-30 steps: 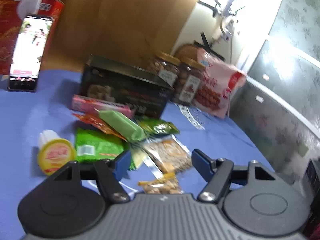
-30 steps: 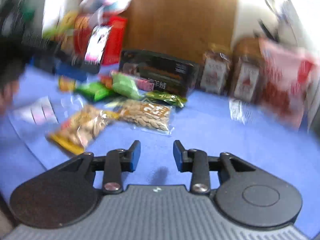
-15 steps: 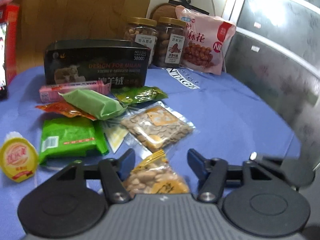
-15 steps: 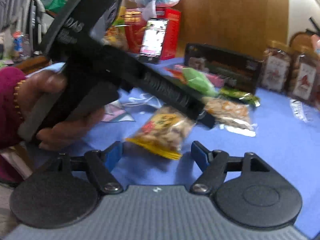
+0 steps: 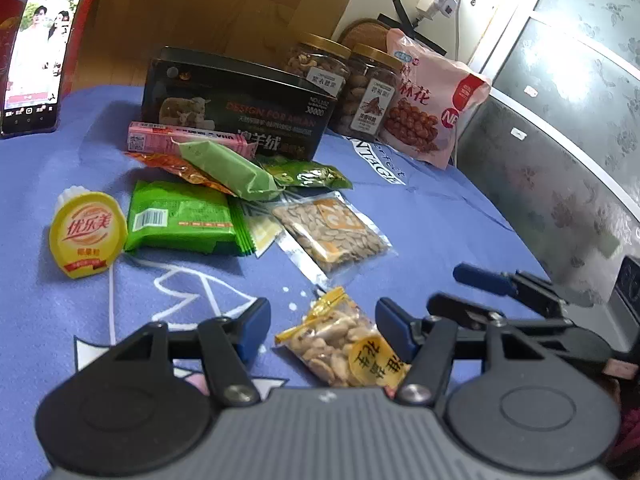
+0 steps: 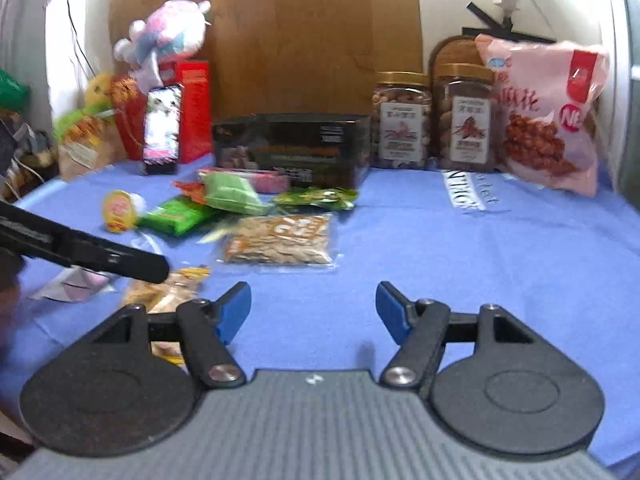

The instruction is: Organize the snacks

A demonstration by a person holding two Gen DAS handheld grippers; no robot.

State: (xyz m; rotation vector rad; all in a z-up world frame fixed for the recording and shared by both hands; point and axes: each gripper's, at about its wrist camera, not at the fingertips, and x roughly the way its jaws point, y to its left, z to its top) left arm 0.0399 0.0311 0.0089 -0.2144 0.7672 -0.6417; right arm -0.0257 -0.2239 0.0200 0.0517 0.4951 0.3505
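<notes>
While snacks lie scattered on the blue tablecloth [image 5: 440, 216], the left gripper [image 5: 322, 330] straddles a clear peanut packet [image 5: 340, 344] at the six o'clock edge of the pile, its jaws part-open after a slight widening, pads not yet pressing. A clean pick likely means centring over the packet's middle and closing gently, clear of the seed pouch [image 5: 332, 232] at twelve o'clock. At three o'clock, the right gripper [image 6: 314, 312] stands wide and empty.
</notes>
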